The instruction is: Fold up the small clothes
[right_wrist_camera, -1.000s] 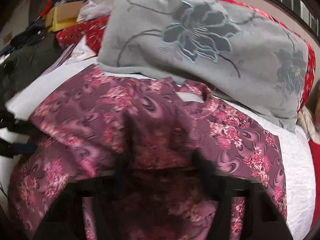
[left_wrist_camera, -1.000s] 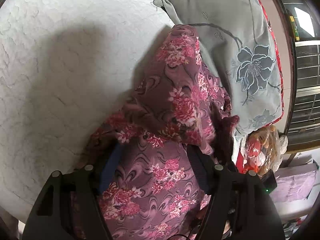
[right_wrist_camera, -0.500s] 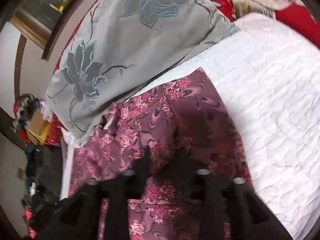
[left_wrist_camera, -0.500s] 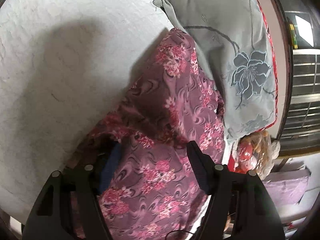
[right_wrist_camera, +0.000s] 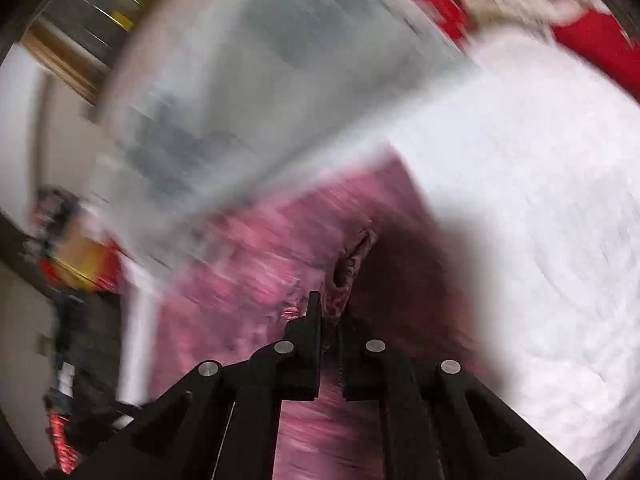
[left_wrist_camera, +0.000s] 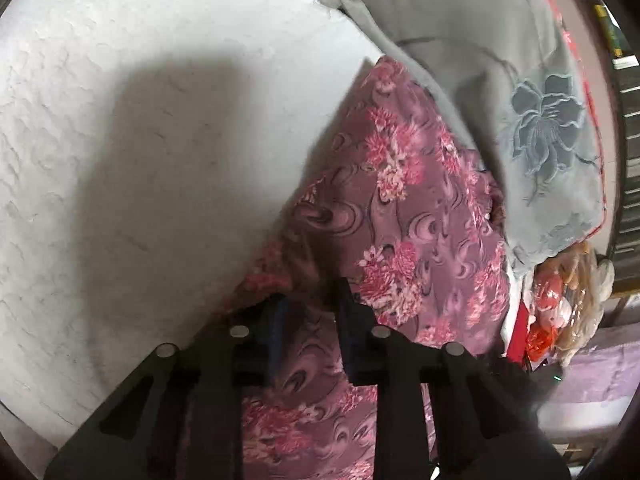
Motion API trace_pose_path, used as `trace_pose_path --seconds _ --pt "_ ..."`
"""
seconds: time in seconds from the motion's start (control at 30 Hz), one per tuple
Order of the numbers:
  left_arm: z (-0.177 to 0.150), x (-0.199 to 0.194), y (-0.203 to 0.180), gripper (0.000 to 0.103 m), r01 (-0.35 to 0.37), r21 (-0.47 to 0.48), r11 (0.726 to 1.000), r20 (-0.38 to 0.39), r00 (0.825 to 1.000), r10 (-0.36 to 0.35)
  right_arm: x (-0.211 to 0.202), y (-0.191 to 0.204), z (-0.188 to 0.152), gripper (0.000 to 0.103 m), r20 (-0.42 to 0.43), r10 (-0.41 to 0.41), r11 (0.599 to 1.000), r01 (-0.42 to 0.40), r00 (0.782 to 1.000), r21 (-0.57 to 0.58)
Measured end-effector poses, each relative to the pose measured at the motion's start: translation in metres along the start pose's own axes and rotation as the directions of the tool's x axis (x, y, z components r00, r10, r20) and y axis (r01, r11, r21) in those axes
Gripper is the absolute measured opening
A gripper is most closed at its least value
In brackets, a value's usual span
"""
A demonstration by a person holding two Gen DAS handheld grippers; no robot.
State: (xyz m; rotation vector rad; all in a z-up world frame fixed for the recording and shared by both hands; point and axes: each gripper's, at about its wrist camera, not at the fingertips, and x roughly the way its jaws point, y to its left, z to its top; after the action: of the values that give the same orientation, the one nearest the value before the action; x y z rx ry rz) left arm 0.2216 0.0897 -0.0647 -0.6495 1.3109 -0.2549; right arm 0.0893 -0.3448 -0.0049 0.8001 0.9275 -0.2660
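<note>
A mauve garment with pink flowers (left_wrist_camera: pixel 400 216) lies on a white textured bedspread (left_wrist_camera: pixel 140 160), its far edge against a grey pillow. My left gripper (left_wrist_camera: pixel 310 304) sits over its near part, jaws narrowed around a raised fold of the cloth. In the blurred right wrist view the same garment (right_wrist_camera: pixel 256 272) spreads ahead. My right gripper (right_wrist_camera: pixel 330 312) is shut on a bunched fold of it, with the cloth pulled up into a pucker at the fingertips.
A grey pillow with embroidered blue flowers (left_wrist_camera: pixel 520 120) lies along the garment's far side, and shows in the right wrist view (right_wrist_camera: pixel 224 100). Red bedding (right_wrist_camera: pixel 592 32) and a plastic bag of items (left_wrist_camera: pixel 560 304) lie beyond. Clutter lies at the bed's left (right_wrist_camera: pixel 72 264).
Both grippers have closed in on the garment, the right one fully. The right gripper is moving fast and its view is blurred. The garment now lies flatter than a second ago.
</note>
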Motion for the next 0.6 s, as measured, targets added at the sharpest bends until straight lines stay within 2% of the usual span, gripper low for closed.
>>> trace_pose_path --seconds 0.07,0.1,0.13,0.17,0.2,0.23,0.3,0.33,0.37,0.4,0.43,0.53,0.6 --pt "-0.006 -0.014 -0.001 0.022 0.02 0.012 1.0 0.01 1.0 -0.02 -0.009 -0.006 -0.005 0.009 0.003 0.029 1.0 -0.029 1.0 0.008" --pt "-0.01 -0.023 -0.004 0.022 0.034 0.026 0.999 0.031 0.999 -0.035 -0.022 0.0 -0.006 0.014 0.035 0.011 1.0 -0.01 0.999 -0.022" --pt "-0.015 -0.03 -0.008 0.027 0.039 0.05 0.998 0.052 0.998 -0.042 -0.036 0.008 -0.009 0.014 0.074 0.013 0.998 -0.008 0.997 -0.062" --pt "-0.02 -0.034 -0.015 0.032 0.034 0.078 0.996 0.065 0.997 -0.039 -0.044 0.012 -0.011 0.014 0.097 0.032 0.996 -0.023 0.995 -0.089" --pt "-0.021 -0.033 -0.02 0.048 0.025 0.095 0.995 0.068 0.997 -0.031 -0.052 0.018 -0.015 0.016 0.121 0.058 0.991 -0.043 0.991 -0.126" --pt "-0.024 -0.027 -0.026 0.056 0.0 0.12 0.993 0.07 0.998 -0.008 -0.054 0.021 -0.019 0.024 0.124 0.064 0.988 -0.045 0.99 -0.144" --pt "-0.027 -0.005 -0.033 0.056 -0.062 0.15 0.987 0.032 0.998 0.058 -0.035 0.02 -0.028 0.033 0.045 0.026 0.988 -0.018 0.999 -0.155" --pt "-0.03 0.013 -0.035 0.055 -0.095 0.167 0.981 -0.023 0.995 0.1 -0.017 0.014 -0.032 0.03 -0.032 -0.04 0.989 0.034 0.999 -0.145" --pt "-0.034 0.016 -0.04 0.055 -0.136 0.199 0.97 -0.002 0.99 0.14 -0.007 0.007 -0.038 0.028 -0.066 -0.057 0.989 0.047 0.996 -0.142" --pt "-0.038 0.013 -0.045 0.056 -0.157 0.227 0.961 0.013 0.987 0.158 -0.011 0.012 -0.036 0.027 -0.025 -0.035 0.989 0.031 0.999 -0.145" --pt "-0.042 0.008 -0.051 0.056 -0.168 0.257 0.952 0.008 0.985 0.171 -0.015 0.012 -0.035 0.027 -0.047 -0.04 0.991 0.033 0.998 -0.133" --pt "-0.051 -0.01 -0.047 0.056 -0.064 0.26 0.963 -0.084 0.993 0.089 -0.031 0.012 -0.039 0.03 -0.127 -0.047 0.993 0.033 0.991 -0.116" --pt "-0.061 -0.026 -0.035 0.056 -0.053 0.274 0.96 -0.124 0.988 0.09 -0.042 0.011 -0.049 0.034 -0.177 -0.127 0.977 0.093 0.976 -0.191"
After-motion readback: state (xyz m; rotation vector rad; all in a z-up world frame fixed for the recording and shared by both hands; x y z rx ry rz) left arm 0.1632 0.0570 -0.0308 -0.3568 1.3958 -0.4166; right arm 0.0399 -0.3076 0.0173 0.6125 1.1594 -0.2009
